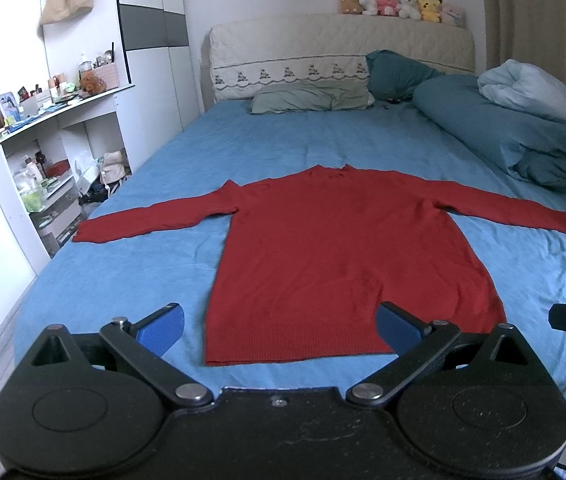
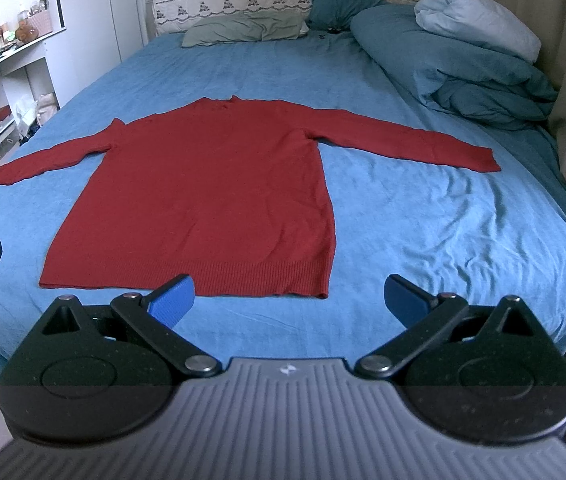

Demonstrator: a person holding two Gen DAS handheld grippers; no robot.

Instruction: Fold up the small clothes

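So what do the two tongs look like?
Both tongs, left and right, have black speckled bodies with round discs, silver rivets and ridged blue fingertips. The right one has a grey ribbed plate bearing a small white logo.

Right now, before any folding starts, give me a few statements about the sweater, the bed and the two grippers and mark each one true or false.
1. The red sweater lies flat on the blue bed sheet with both sleeves spread out. True.
2. The left gripper is clamped on the sweater's hem. False: its fingers are wide apart and hold nothing.
3. The right gripper is open, near the hem's right corner. True.
4. The sweater is already folded in half. False: it is fully unfolded.
5. Plush toys sit on top of the headboard. True.
6. The rolled duvet lies on top of the sweater. False: it sits apart, at the bed's far right.
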